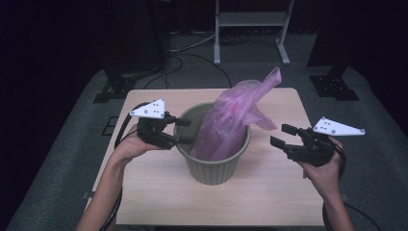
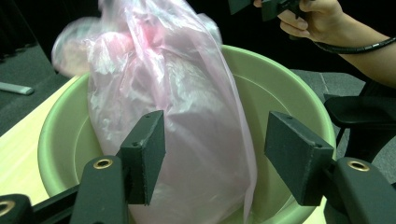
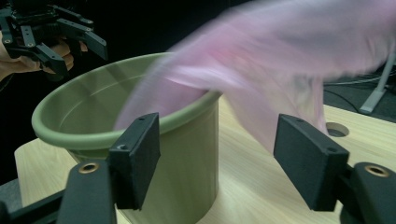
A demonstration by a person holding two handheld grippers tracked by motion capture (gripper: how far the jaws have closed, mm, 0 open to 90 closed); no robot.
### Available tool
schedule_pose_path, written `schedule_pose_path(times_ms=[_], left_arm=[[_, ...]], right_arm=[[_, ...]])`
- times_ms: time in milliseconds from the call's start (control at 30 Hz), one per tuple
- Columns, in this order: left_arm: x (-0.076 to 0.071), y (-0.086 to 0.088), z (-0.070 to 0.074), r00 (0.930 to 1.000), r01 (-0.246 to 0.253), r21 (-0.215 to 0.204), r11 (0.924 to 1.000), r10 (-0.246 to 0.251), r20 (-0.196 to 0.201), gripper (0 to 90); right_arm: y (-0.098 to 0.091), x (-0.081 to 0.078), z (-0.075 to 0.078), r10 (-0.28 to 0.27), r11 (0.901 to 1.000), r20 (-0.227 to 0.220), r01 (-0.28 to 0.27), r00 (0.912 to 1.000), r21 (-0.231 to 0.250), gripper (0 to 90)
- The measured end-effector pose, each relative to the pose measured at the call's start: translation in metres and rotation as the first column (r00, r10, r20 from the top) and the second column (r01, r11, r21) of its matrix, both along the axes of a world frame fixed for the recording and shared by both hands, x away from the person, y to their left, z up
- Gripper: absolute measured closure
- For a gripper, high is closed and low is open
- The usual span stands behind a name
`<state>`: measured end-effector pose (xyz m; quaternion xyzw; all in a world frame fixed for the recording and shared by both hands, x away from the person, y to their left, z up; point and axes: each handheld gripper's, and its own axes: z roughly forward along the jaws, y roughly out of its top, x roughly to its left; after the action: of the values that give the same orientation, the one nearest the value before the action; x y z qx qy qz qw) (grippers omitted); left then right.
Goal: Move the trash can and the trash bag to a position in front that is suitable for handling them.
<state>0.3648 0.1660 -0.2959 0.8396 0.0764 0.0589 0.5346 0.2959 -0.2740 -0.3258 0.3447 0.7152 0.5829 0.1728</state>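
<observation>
An olive-green ribbed bin [image 1: 211, 168] stands mid-table with a pink plastic bag [image 1: 231, 120] in it; the bag's top sticks up and leans over the far right rim. My left gripper [image 1: 184, 131] sits at the bin's left rim, open, its jaws pointing at the bag. In the left gripper view the bag [image 2: 177, 93] lies just beyond the spread jaws [image 2: 222, 154], with no pad pressing it. My right gripper [image 1: 283, 134] hovers open to the right of the bin, apart from it. The right gripper view shows the bin [image 3: 187, 140], the blurred bag [image 3: 289, 60] and the left gripper [image 3: 77, 56].
The light wooden table [image 1: 159, 197] has bare room in front of the bin and on both sides. A round hole [image 3: 337, 129] sits in the tabletop near the far right. A metal frame [image 1: 250, 29] and black stands [image 1: 115, 82] are on the floor behind.
</observation>
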Motion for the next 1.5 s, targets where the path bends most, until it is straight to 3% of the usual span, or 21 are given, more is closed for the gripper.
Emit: schedule_pose_path(times_ms=[167,500,733,867,967,1000,1033,1067,1100,1133,1267,1400,1500], left_arm=[[0.0,0.0,-0.001,1.0,-0.002,0.0,1.0,0.002,-0.001,36.9],[0.001,-0.001,-0.001,1.0,-0.001,0.013,0.9999,0.001,0.007,36.5],[0.002,0.0,0.0,0.9999,-0.011,0.018,0.9998,0.011,0.012,36.0],[0.002,0.001,0.001,0.9998,-0.012,0.021,0.9997,0.012,0.015,36.0],[0.001,0.001,0.002,0.9997,-0.014,0.02,0.9997,0.014,0.018,36.1],[0.001,0.0,0.003,0.9997,-0.014,0.022,0.9997,0.014,0.018,36.0],[0.001,0.0,0.003,0.9997,-0.014,0.022,0.9997,0.014,0.018,36.0],[0.001,0.0,0.003,0.9997,-0.015,0.024,0.9996,0.015,0.019,35.6],[0.001,0.0,0.003,0.9997,-0.019,0.023,0.9995,0.019,0.016,35.6],[0.0,0.0,0.004,0.9997,-0.02,0.025,0.9995,0.019,0.016,35.0],[-0.002,-0.001,0.008,0.9996,-0.022,0.013,0.9997,0.022,0.016,34.2],[-0.006,-0.007,0.014,0.9995,-0.012,0.015,0.9998,0.012,0.029,32.3],[-0.007,-0.012,0.02,0.9991,-0.005,0.013,0.9999,0.004,0.043,31.0]], right_arm=[[0.008,0.014,0.005,0.027,0.9996,-0.016,-0.027,0.9995,0.002,31.3],[0.029,0.053,0.009,0.061,0.9971,-0.079,-0.057,0.995,0.05,31.2],[0.049,0.072,0.012,0.095,0.9942,-0.135,-0.087,0.9864,0.064,31.2],[0.058,0.08,0.013,0.094,0.9947,-0.16,-0.086,0.9825,0.056,38.3],[0.067,0.084,0.014,0.069,0.9976,-0.178,-0.068,0.9817,0.013,55.5],[0.073,0.084,0.014,0.05,0.998,-0.18,-0.056,0.9823,-0.027,72.1],[0.073,0.084,0.014,0.05,0.998,-0.18,-0.056,0.9823,-0.027,72.1],[0.08,0.081,0.015,0.053,0.9961,-0.16,-0.064,0.9856,-0.062,84.8],[0.08,0.081,0.015,0.053,0.9961,-0.16,-0.064,0.9856,-0.062,84.8],[0.085,0.075,0.017,0.056,0.9935,-0.131,-0.069,0.9897,-0.09,89.1],[0.098,0.059,0.025,0.1,0.985,-0.07,-0.109,0.9925,-0.134,89.9],[0.116,0.038,0.033,0.171,0.9669,-0.004,-0.169,0.9853,-0.192,89.9],[0.13,0.023,0.036,0.227,0.9447,0.029,-0.213,0.9734,-0.249,89.9]])
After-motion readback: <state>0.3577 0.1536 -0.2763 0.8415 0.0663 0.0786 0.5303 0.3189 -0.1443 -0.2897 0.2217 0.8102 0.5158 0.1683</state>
